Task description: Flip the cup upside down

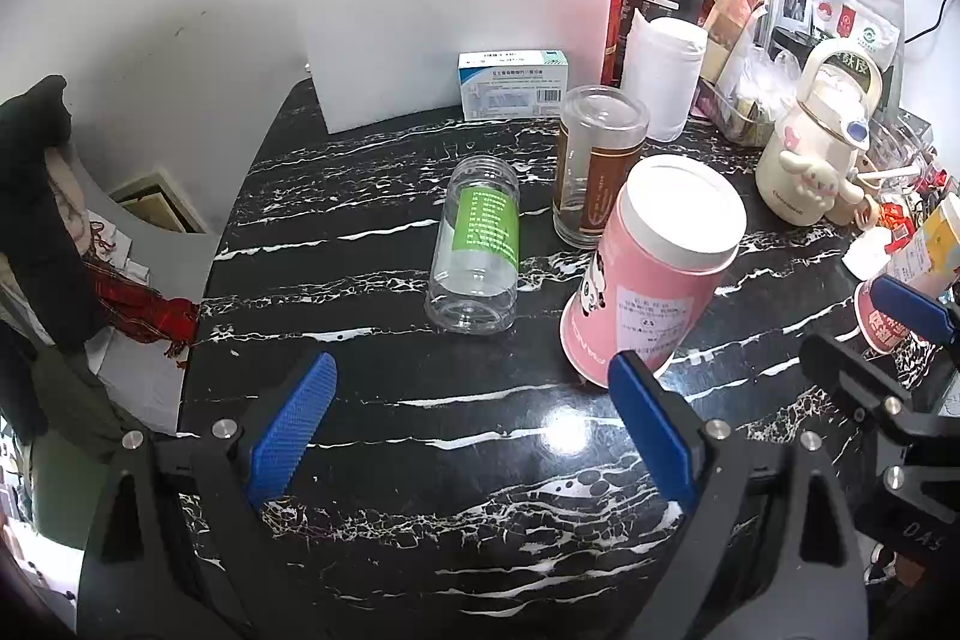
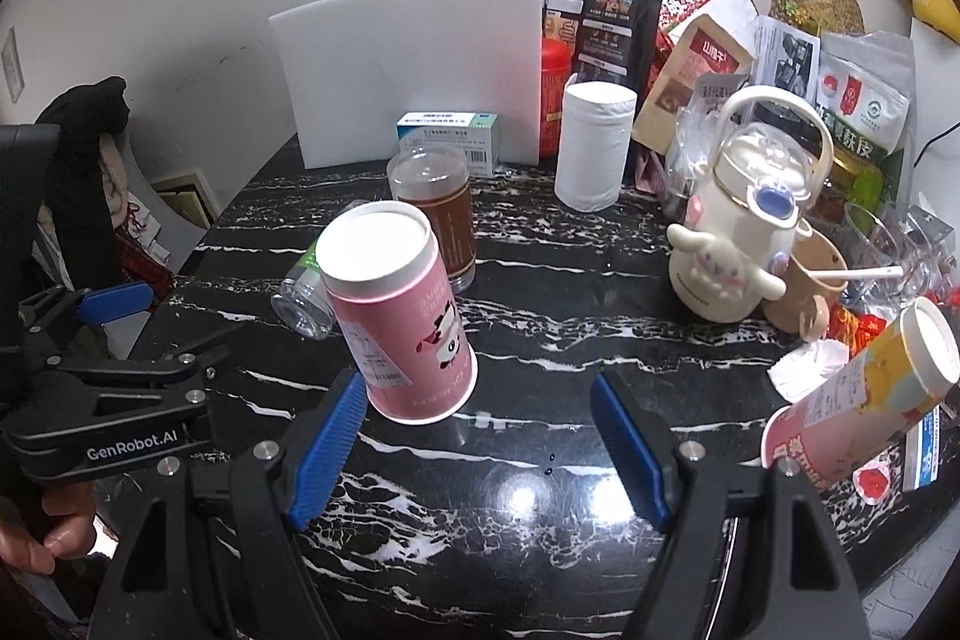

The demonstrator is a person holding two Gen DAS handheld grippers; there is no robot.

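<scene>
Pink cup [image 2: 399,316] stands on the black marbled desk [image 2: 540,520], wide mouth down, white base up. By the look of it, already inverted, so the flip seems done or nearly so.

Long axis: near vertical, leaning slightly in both fisheye views; probably lens distortion.

Right claw [image 2: 480,451]: fingers spread wide, gripping nothing. Cup sits just ahead and left of its centre line, close by its left finger; contact there cannot be told.

Left claw [image 1: 474,436]: also spread wide, empty. From here the cup [image 1: 651,268] lies ahead and to the right, near its right finger.

Both claws near; right one looks better lined up. To reach it, the cup would need to come between the fingers side-on, across its upright axis.

Neighbours: a clear jar [image 1: 477,250] lying on its side, a glass jar with brown label [image 1: 600,166] standing just behind the cup.
</scene>
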